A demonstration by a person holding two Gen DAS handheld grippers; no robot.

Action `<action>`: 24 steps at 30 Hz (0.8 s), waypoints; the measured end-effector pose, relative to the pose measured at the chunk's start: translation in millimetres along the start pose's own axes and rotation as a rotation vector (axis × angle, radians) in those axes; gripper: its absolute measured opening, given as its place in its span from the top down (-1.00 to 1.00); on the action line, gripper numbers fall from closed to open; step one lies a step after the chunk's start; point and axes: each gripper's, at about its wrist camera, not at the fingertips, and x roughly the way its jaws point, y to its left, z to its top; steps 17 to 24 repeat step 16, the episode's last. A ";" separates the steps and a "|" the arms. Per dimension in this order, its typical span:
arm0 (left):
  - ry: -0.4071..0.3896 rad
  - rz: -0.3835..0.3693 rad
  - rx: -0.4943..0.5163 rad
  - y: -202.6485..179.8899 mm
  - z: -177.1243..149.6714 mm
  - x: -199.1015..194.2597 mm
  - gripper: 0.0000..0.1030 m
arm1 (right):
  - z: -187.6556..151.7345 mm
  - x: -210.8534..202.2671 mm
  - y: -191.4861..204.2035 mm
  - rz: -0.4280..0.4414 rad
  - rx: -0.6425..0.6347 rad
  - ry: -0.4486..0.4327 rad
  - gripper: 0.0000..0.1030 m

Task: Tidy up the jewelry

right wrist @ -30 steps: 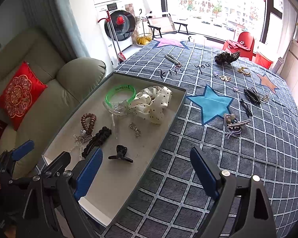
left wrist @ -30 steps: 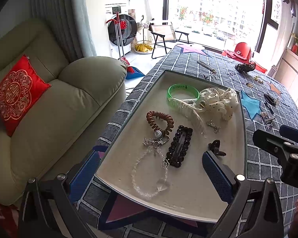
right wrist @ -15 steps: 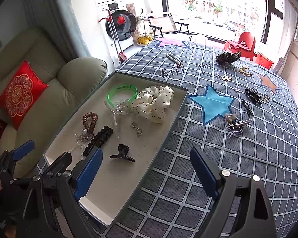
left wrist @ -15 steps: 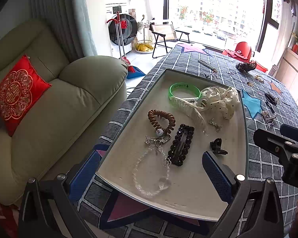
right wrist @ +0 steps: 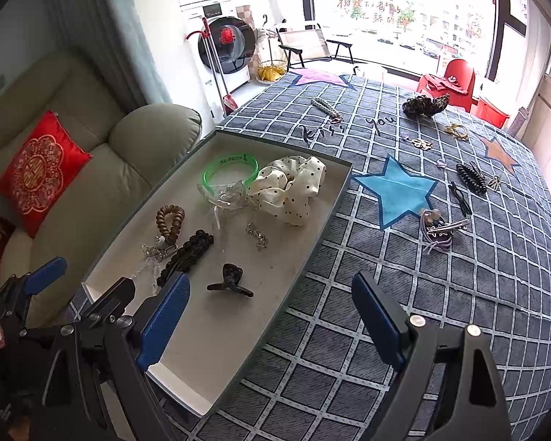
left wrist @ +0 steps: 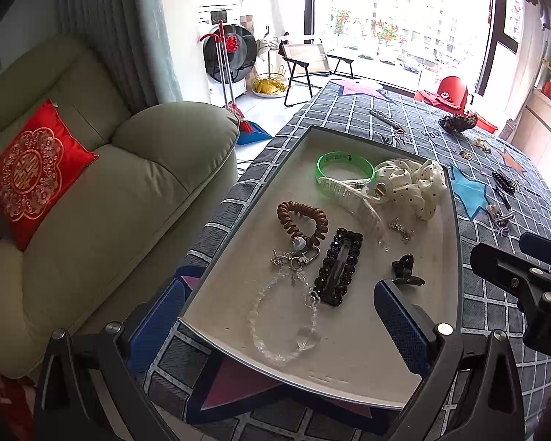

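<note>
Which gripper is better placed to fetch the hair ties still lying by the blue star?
Probably the right gripper: it is open, empty and out over the cloth facing the hair ties. The left gripper hangs over the tray, farther away.

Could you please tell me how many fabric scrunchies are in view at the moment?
2. The white polka-dot scrunchie lies in the tray, beside the green bangle. The leopard-print scrunchie lies on the tablecloth at the far end. Others could be hidden under the clutter.
</note>
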 end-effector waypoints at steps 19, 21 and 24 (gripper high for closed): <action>-0.001 -0.003 0.008 -1.2 0.4 -0.6 -1.00 | -0.5 0.2 0.0 0.003 0.000 0.000 -0.77; -0.001 -0.003 0.008 -1.2 0.4 -0.6 -1.00 | -0.5 0.2 0.0 0.003 0.000 0.000 -0.77; -0.001 -0.003 0.008 -1.2 0.4 -0.6 -1.00 | -0.5 0.2 0.0 0.003 0.000 0.000 -0.77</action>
